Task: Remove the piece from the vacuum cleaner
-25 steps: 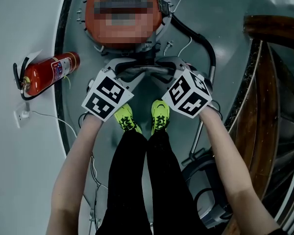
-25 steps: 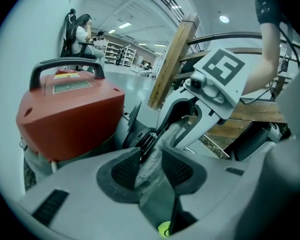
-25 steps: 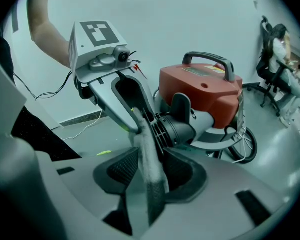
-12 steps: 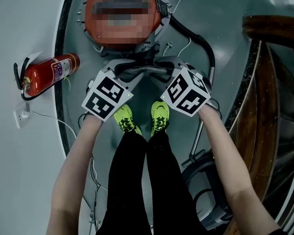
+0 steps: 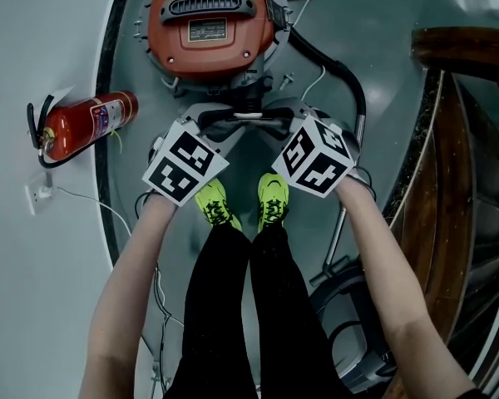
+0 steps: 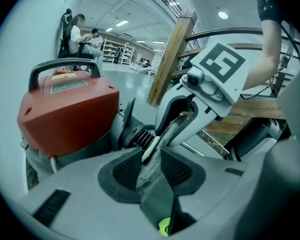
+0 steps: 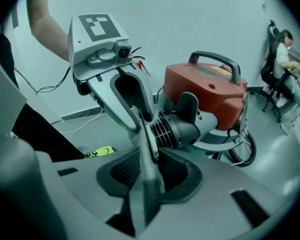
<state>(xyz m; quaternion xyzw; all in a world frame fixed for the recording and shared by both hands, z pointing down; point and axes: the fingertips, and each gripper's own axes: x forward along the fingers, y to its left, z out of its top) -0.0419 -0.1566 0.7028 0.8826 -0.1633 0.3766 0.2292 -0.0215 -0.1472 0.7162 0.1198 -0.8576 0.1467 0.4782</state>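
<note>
The red vacuum cleaner (image 5: 209, 23) stands on the floor ahead of my feet, with a black ribbed hose socket (image 7: 175, 129) at its front. A thin grey piece (image 5: 245, 116) spans between my two grippers just in front of that socket. My left gripper (image 5: 206, 120) holds its left end; the strip (image 6: 151, 176) fills the gap between the pads. My right gripper (image 5: 289, 113) grips the other end, and the strip (image 7: 146, 184) is pinched there too. Both sets of jaws have just been closing onto the piece. The right gripper (image 6: 162, 134) shows opposite in the left gripper view, and the left gripper (image 7: 135, 114) in the right gripper view.
A red fire extinguisher (image 5: 83, 123) lies on the floor at the left, near a white cable and socket (image 5: 37, 196). A black hose (image 5: 341, 73) curves off to the right. A wooden stair rail (image 5: 457, 140) stands at the right. My yellow shoes (image 5: 270, 198) are below the grippers. People sit far behind (image 6: 80, 34).
</note>
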